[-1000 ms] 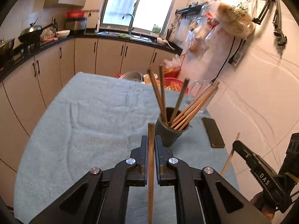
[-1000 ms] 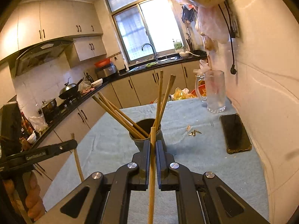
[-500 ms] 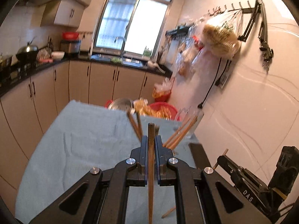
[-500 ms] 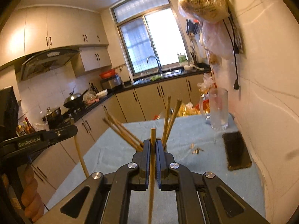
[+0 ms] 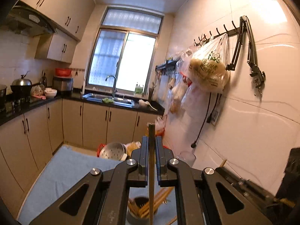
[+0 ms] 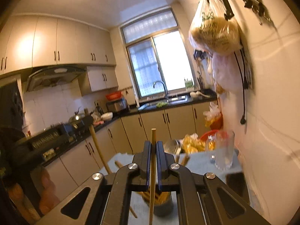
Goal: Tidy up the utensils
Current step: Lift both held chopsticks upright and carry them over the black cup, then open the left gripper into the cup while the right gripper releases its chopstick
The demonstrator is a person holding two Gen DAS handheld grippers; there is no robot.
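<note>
- The left tongs (image 5: pixel 151 161) are clamped on one dark chopstick (image 5: pixel 151 168) that stands near upright between the pads, its top end above the fingertips at the centre of the left wrist view and its shaft running down out of the bottom edge
- The right tongs (image 6: pixel 153 161) are clamped the same way on one pale chopstick (image 6: pixel 153 168), also near upright at the centre of the right wrist view
- The grey holder cup (image 5: pixel 135 215) sits on the blue-covered worktop (image 5: pixel 61 170) at the bottom centre of both views, directly below and just beyond each pair of tongs; in my judgement the coming move turns on this, each stick's long axis already pointing down toward the cup mouth
- Neither hand looks clearly nearer: the cup lies under the tongs in both views, so either stick could go in first
- Count: two chopsticks held, one per gripper; a bundle already in the cup, too overlapped to count exactly; at least one loose stick on the worktop near the cup at the lower edge
- One glass mug (image 6: pixel 224 150) stands at right of the right wrist view, with one dark phone (image 6: pixel 236 184) below it, both apart from the cup
- The other gripper shows at the side of each view, at lower right for the left camera, at left for the right one
</note>
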